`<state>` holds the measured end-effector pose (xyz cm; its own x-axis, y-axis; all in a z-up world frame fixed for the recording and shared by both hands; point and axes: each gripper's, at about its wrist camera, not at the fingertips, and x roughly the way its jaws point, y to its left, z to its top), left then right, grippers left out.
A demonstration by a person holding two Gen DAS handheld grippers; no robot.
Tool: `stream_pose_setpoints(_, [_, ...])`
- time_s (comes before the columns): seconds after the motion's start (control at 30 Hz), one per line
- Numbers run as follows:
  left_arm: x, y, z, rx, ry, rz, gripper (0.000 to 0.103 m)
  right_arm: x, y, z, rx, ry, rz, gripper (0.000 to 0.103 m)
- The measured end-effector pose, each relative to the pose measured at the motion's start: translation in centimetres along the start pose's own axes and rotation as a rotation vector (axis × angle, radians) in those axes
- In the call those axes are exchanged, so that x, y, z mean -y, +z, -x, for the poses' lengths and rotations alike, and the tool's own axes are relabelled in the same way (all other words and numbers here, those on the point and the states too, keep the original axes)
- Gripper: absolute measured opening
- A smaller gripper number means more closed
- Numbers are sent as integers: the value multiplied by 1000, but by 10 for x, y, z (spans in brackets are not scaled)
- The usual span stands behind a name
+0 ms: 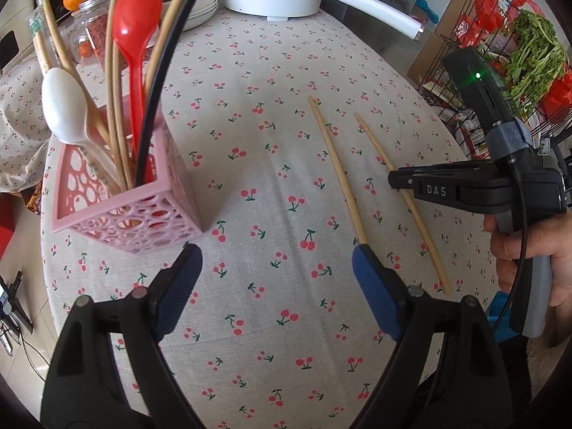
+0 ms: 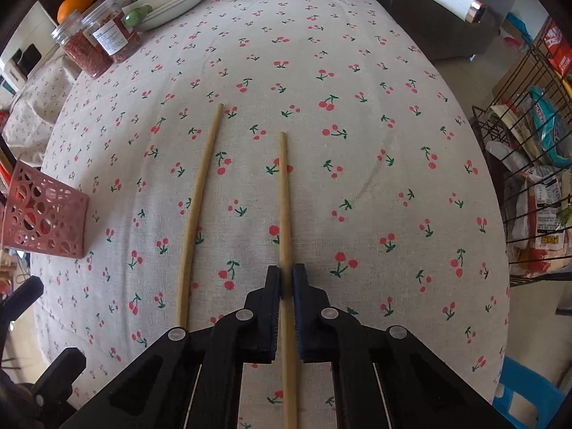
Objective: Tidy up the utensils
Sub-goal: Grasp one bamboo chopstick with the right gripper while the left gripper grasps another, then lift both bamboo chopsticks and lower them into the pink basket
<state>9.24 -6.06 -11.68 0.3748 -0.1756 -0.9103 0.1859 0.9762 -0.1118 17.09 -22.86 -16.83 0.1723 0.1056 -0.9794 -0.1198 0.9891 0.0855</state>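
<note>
The right gripper (image 2: 286, 279) is clenched on 1 chopstick (image 2: 283, 193) lying on the bench (image 2: 375, 125); the left gripper (image 1: 275, 268) is released. The chopstick should be lifted level, then tipped upright into the pink holder (image 1: 118, 211)

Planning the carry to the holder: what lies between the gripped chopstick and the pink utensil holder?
Only the other chopstick on bare tablecloth, seen in the right wrist view.

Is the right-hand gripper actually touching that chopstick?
Touching. The right wrist view shows the right gripper with both fingers pressed against the chopstick.
</note>
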Motion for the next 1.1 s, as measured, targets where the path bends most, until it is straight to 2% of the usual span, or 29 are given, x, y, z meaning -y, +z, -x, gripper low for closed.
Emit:
stream_pose_setpoints(0.1, [14, 7, -7, -15, -19, -16, 84, 18, -5, 6, 9, -3, -19, 7])
stream_pose_setpoints(0.2, [31, 19, -18, -36, -38, -40, 70, 37, -9, 17, 33, 6, -44, 7])
stream_pose_setpoints(0.27, [39, 32, -30, -55, -29, -42, 57, 50, -9, 23, 50, 20, -65, 7])
stream_pose_setpoints(0.37, [44, 52, -53, -114, -45, 11, 42, 70, -10, 32, 70, 40, -94, 7])
stream_pose_setpoints(0.53, [51, 70, -82, -170, -5, 57, 30, 89, -15, 44, 94, 78, -132, 7])
stream_pose_setpoints(0.63, [52, 76, -91, -177, -43, 73, 25, 90, -16, 44, 97, 87, -139, 7])
stream_pose_setpoints(0.73, [56, 81, -96, -178, -23, 67, 10, 88, -17, 44, 98, 96, -136, 7])
stream_pose_setpoints(0.9, [56, 80, -91, -167, -6, 45, 8, 83, -17, 49, 123, 117, -137, 7])
stream_pose_setpoints(1.1, [52, 57, -29, -36, -83, -26, 8, 76, -20, 76, 202, 190, -149, 7])
